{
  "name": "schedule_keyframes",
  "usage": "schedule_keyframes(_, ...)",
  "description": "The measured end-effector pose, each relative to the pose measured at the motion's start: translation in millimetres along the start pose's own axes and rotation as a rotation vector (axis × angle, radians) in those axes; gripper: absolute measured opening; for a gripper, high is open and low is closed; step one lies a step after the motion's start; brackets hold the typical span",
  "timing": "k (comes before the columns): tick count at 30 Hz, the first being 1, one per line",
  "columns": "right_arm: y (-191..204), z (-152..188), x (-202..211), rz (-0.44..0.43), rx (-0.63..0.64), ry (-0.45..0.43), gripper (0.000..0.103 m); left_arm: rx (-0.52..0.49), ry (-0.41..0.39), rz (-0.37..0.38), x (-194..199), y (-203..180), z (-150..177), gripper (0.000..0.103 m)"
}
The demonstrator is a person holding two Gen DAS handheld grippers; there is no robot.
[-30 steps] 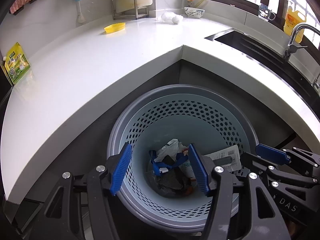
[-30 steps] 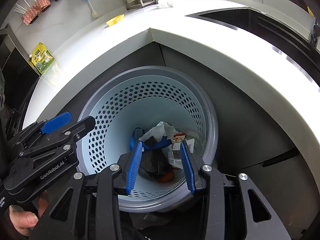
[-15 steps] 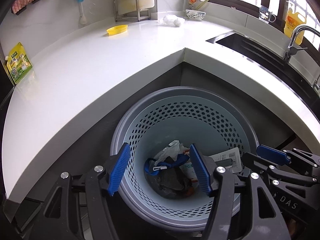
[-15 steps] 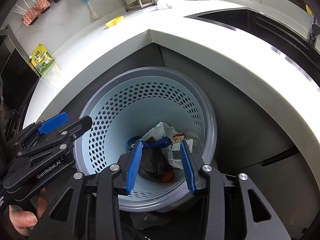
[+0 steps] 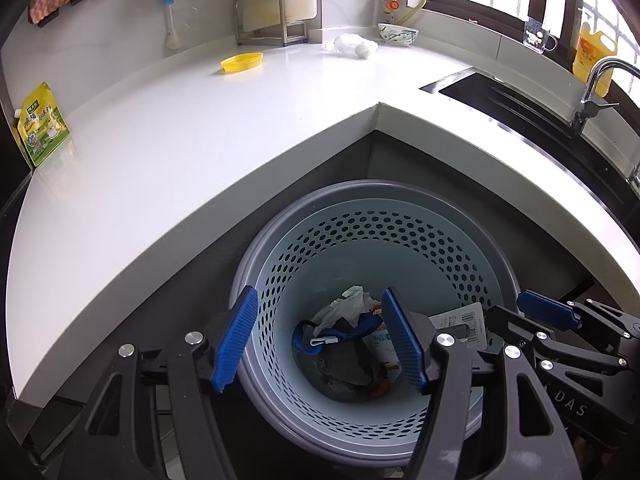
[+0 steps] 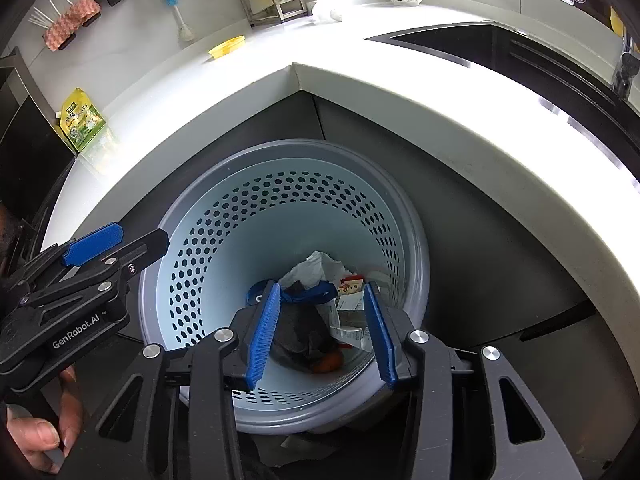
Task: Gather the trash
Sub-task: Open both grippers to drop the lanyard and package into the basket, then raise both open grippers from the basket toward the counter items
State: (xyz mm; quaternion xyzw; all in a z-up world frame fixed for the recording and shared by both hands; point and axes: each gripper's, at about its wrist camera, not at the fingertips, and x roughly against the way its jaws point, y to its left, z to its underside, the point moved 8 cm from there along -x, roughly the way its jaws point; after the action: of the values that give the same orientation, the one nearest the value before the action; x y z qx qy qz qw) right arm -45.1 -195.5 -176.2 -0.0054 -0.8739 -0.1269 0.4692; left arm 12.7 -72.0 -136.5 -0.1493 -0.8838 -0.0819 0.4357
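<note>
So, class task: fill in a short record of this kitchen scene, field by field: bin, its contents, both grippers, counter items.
bin: perforated blue basket on the floor at the counter corner
contents: white crumpled paper, blue strap, dark rag
left gripper: open, empty, above bin
right gripper: open, empty, jaws just opening
counter: yellow lid, green pouch

Crumpled trash, perhaps wrappers, heaped inside perforated pale-blue bin.

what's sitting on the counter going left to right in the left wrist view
green and yellow pouch → yellow dish → metal rack → crumpled white bag → patterned bowl → clear mug → yellow oil bottle
</note>
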Motion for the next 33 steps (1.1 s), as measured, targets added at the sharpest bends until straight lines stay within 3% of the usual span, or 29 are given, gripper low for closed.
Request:
schedule_keyframes(19,-9,-30,4,0.051,0.009,-0.059,0.062,0.002,-0.015,-0.007,-3,6,-22,0.074)
schedule_keyframes(33,-17,-106,36,0.063,0.051,-0.244,0.077,0.012,-0.146,-0.032,8,27,-99,0.094)
